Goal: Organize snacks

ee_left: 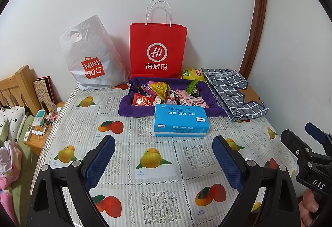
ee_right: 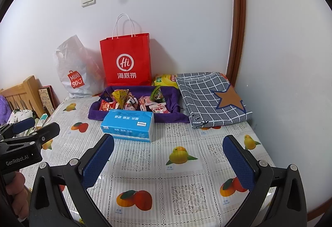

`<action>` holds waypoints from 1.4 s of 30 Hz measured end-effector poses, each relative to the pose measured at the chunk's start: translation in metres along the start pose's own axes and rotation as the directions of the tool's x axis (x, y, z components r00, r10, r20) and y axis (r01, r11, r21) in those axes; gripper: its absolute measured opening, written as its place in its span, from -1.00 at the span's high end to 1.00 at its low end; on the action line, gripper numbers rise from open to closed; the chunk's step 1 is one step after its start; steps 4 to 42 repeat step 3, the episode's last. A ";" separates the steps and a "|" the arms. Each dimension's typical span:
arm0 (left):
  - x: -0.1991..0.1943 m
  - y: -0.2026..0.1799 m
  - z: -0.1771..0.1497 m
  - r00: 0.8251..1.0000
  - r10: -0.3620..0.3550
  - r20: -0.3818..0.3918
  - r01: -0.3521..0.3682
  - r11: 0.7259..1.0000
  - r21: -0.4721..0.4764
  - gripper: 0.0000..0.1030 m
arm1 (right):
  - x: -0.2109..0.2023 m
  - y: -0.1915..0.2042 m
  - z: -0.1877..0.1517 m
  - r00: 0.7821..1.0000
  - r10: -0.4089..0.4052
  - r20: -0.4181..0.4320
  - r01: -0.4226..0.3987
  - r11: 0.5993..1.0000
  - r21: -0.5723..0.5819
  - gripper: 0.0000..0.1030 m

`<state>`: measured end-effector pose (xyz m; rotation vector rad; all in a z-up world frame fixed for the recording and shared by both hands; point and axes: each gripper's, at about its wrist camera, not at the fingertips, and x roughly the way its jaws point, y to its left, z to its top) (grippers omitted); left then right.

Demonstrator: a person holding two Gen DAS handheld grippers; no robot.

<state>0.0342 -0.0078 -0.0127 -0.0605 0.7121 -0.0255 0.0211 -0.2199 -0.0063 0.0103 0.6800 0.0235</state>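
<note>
Right now left claw and right claw gape wide, empty, above the table.

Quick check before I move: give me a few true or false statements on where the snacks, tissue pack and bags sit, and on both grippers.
1. The snacks lie in a purple tray. True.
2. The blue tissue pack lies behind the tray. False: in front, nearer the grippers.
3. The red paper bag stands upright at the wall. True.
4. The left gripper holds a snack. False: open, empty.
5. The right gripper is open. True.
</note>
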 end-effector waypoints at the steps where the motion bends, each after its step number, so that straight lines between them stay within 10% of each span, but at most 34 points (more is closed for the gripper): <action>1: 0.000 0.000 0.000 1.000 0.001 0.000 -0.001 1.000 0.000 -0.84 | 0.000 0.000 0.000 1.000 0.001 0.000 -0.001 1.000 0.000 -1.00; 42: -0.001 0.001 0.001 1.000 0.003 0.005 -0.003 1.000 -0.001 -0.84 | 0.000 0.001 0.000 1.000 0.004 0.003 -0.004 1.000 -0.004 -1.00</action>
